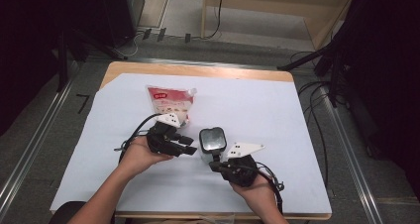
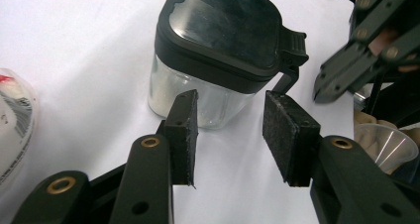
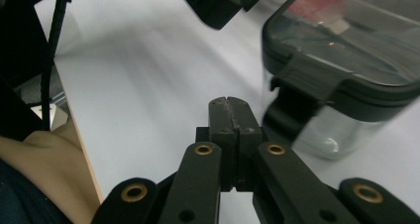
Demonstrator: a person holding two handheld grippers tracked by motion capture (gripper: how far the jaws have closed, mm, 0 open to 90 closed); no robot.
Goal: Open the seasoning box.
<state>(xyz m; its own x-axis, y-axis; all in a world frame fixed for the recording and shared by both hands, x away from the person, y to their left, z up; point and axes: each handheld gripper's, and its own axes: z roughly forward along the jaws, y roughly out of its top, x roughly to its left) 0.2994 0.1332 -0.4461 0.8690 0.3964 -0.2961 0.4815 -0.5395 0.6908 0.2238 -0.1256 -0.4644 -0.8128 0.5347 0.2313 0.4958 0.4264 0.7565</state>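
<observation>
I see the lidded jar [image 1: 212,143] standing on the table [image 1: 297,149] between my tools; left tool [image 2: 230,135] half open, empty, facing it; right tool [image 3: 231,116] shut, empty, beside its latch

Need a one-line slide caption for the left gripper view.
Open left tongs face a clear jar with a closed black lid on the white table.
</observation>
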